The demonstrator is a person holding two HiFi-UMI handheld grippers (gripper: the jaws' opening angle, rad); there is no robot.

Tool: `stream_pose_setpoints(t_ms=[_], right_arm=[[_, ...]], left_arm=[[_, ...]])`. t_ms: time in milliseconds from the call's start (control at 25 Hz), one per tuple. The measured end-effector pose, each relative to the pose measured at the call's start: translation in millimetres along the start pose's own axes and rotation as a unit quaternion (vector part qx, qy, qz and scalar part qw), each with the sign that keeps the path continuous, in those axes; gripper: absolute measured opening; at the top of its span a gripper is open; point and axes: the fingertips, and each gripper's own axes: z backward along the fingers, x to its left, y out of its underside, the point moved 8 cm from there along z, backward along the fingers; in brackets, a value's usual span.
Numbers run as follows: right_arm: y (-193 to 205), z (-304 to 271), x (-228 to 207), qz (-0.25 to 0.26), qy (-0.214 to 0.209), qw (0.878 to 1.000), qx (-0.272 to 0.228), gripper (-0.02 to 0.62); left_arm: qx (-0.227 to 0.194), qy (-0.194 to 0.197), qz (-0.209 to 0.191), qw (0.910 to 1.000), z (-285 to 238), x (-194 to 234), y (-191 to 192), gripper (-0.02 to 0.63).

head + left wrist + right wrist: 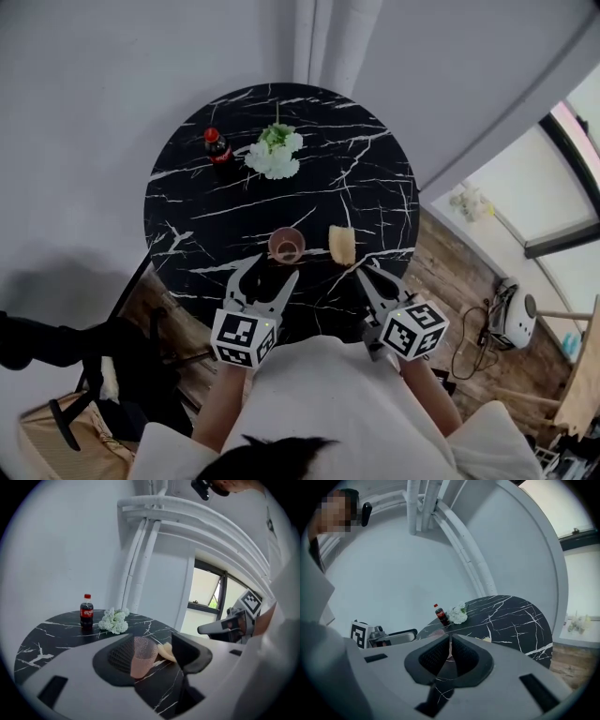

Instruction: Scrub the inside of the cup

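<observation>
Head view showed the pink cup [286, 246] upright by the table's [187, 197] near edge, a yellowish sponge [342, 246] just right of it. The left gripper [272, 268] stood parted just short of the cup, grasping nothing; the right gripper [367, 270] was clenched and empty. The cup seemed light, stiff and tippable: best pinched across its wall.
</observation>
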Motion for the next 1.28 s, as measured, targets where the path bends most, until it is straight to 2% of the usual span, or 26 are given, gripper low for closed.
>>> stream_pose_setpoints(t_ms=[80, 160, 200, 280, 320, 440, 680, 920, 1280], right_arm=[[0.7, 0.4, 1.2, 0.004, 0.001, 1.0, 0.002, 0.04], [0.5, 0.1, 2.7, 0.007, 0.001, 1.0, 0.004, 0.04], [0.6, 0.0, 3.4, 0.008, 0.002, 1.0, 0.004, 0.04], [2.2, -0.7, 4.3, 0.01, 0.004, 1.0, 0.009, 0.04], [3.6, -1.7, 4.8, 0.015, 0.005, 1.0, 0.015, 0.04], [8.7, -5.8, 8.0, 0.032, 0.008, 0.999, 0.035, 0.04], [12.6, -8.9, 13.2, 0.045, 0.021, 0.998, 0.04, 0.038], [13.5, -12.6, 15.6, 0.069, 0.035, 0.996, 0.044, 0.032], [18.1, -16.8, 22.5, 0.078, 0.031, 0.995, 0.045, 0.032]], left_arm=[[-0.013, -0.001, -0.019, 0.9997, 6.6, -2.5, -5.3, 0.187], [-0.017, -0.002, -0.028, 0.9995, 11.2, -4.1, -9.3, 0.178], [-0.02, -0.004, -0.024, 0.9995, 13.6, -4.2, -10.4, 0.157], [-0.03, -0.007, 0.0, 0.9995, 18.6, -3.5, -11.5, 0.047], [-0.035, -0.007, 0.014, 0.9993, 20.7, -3.2, -11.4, 0.025], [-0.036, -0.009, 0.037, 0.9986, 24.9, -3.0, -8.7, 0.017], [-0.015, -0.013, 0.035, 0.9992, 29.9, -5.0, -2.7, 0.009], [-0.016, -0.015, 0.051, 0.9985, 31.4, 2.0, -1.0, 0.009], [-0.007, -0.001, 0.07, 0.9975, 31.2, 7.2, 4.2, 0.009]])
